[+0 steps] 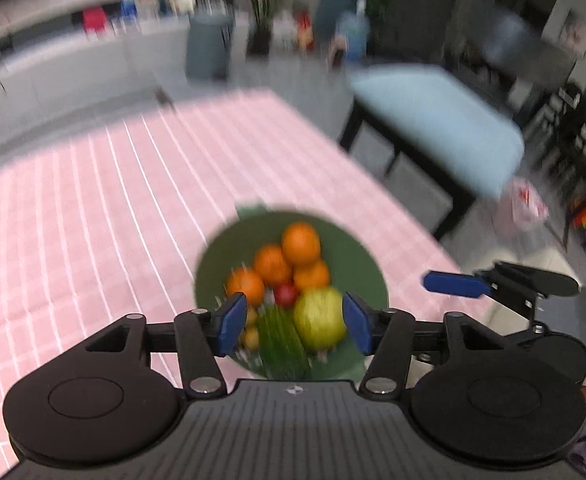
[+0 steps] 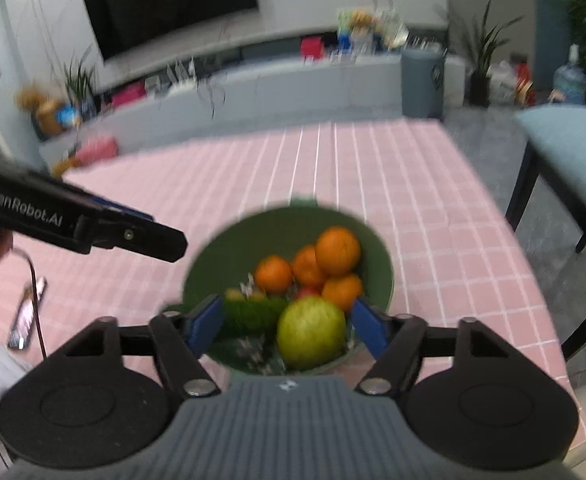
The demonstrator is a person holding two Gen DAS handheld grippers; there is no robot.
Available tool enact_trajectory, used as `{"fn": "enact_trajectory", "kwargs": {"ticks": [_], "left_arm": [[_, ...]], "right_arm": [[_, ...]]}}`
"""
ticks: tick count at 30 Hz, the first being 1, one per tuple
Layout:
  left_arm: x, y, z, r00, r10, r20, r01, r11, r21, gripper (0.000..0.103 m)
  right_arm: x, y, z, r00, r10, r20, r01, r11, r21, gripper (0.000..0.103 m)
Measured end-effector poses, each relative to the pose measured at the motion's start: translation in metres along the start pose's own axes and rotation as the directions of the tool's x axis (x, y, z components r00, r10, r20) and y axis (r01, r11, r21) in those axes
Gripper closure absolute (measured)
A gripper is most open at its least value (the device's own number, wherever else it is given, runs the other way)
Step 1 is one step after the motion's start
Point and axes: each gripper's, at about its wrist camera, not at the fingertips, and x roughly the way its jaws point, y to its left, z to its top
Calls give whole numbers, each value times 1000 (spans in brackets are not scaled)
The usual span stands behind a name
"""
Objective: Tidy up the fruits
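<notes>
So you've got both grippers up over the green bowl (image 1: 367, 268), which sits on the pink checked tablecloth (image 1: 93, 208) near the table's right edge. Both views are pretty blurry, so the small stuff is hard to read.

Starting on the left: your left gripper (image 1: 295, 322) has its blue fingers spread wide with nothing between them, just framing the fruit pile from above. In the right wrist view you can see it (image 2: 165, 246) as a dark bar reaching in from the left, its tip hanging just beside the bowl's left rim.

In the bowl, left to right in the left wrist view: an orange (image 1: 245, 285) at the left of the pile, two more behind it, and the biggest orange (image 1: 301, 243) at the back. There's a small red fruit (image 1: 285, 294) in the middle, a bumpy green vegetable-looking thing (image 1: 281, 338) at the front, and a big yellow-green apple (image 1: 320, 318) on the right. A couple of little yellow bits sit at the front left, too smeared to name.

Your right gripper (image 2: 289, 326) is also wide apart and holding nothing, with the apple (image 2: 311, 334) sitting between its fingers in view. Over on the far right there's a light blue bench (image 1: 437, 120).
</notes>
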Motion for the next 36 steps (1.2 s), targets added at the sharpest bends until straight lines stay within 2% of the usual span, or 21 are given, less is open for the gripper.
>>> {"fn": "enact_trajectory", "kwargs": {"ticks": [2,4,7,9,10,12,13,17,21,29,33,36], "left_arm": [[-15,-3,-10,996,36,85,-37,999,14,35],[-29,-8,-24,982,84,171,-90,996,24,33],[-46,-13,-51,947,165,275,-179,983,28,26],[-52,-16,-71,918,220,329,-242,970,25,21],[-54,-17,-80,905,248,346,-272,962,24,17],[-55,-17,-97,877,310,368,-334,943,2,17],[-56,-14,-102,868,330,371,-348,937,-20,17],[-47,-5,-126,846,381,371,-364,924,-120,17],[-37,2,-143,836,436,333,-413,900,-141,17],[-30,18,-167,854,439,278,-404,897,-177,18],[-28,23,-172,865,435,250,-396,898,-192,18],[-29,17,-177,864,440,246,-408,897,-170,18]], "right_arm": [[-16,6,0,998,-4,68,3,1000,20,27],[-30,12,-5,992,-1,129,-4,999,42,27],[-45,24,-17,981,-13,195,2,999,53,27],[-50,35,-29,974,-34,224,24,999,45,27],[-52,40,-34,972,-40,233,31,999,42,27],[-54,49,-45,966,-56,251,45,998,48,24],[-55,54,-52,962,-68,264,56,997,51,21],[-52,70,-75,948,-113,298,106,994,41,20],[-44,77,-92,945,-125,302,125,992,22,20],[-39,74,-104,935,-145,323,137,989,48,14],[-37,71,-107,943,-140,301,128,990,57,11],[-35,71,-106,947,-142,289,132,990,54,11]]}}
